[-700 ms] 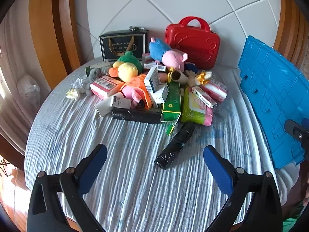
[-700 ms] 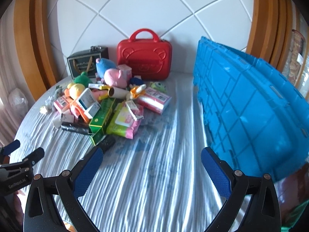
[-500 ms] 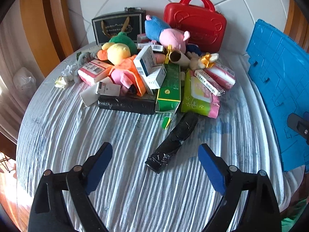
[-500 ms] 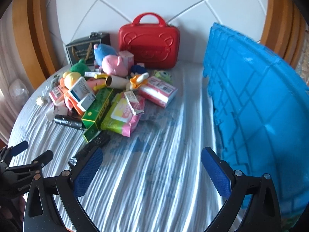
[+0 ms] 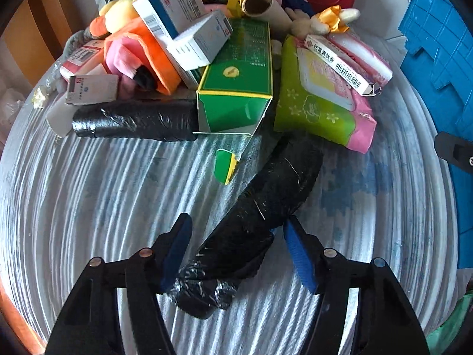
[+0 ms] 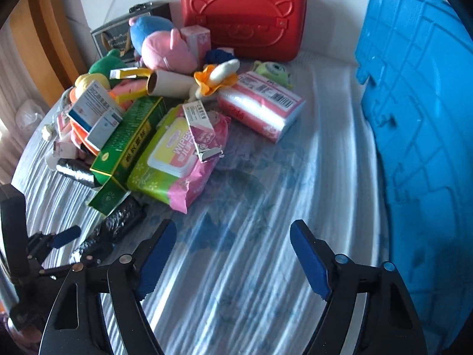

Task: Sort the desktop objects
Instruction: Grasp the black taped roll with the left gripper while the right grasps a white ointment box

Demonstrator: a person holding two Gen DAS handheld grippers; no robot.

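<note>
Black plastic now fills your left gripper (image 5: 236, 248): you've dropped it from well back onto the near roll of bin bags (image 5: 260, 213), which lies just in front of the green box (image 5: 236, 80). The jaws straddle the roll, not yet clamped on it. Your right gripper (image 6: 233, 254) hangs spread and empty right of that box. The first pick looks imminent.

The black roll (image 5: 266, 207) is wrapped in crinkled, glossy plastic film, and the tablecloth (image 6: 251, 266) under it is ribbed, faintly shiny cloth. The green box (image 5: 236, 88) is smooth printed cardboard, the wipes pack (image 6: 171, 159) soft glossy plastic. The red case (image 6: 245, 14) and blue crate (image 6: 428, 118) look like hard moulded plastic.
</note>
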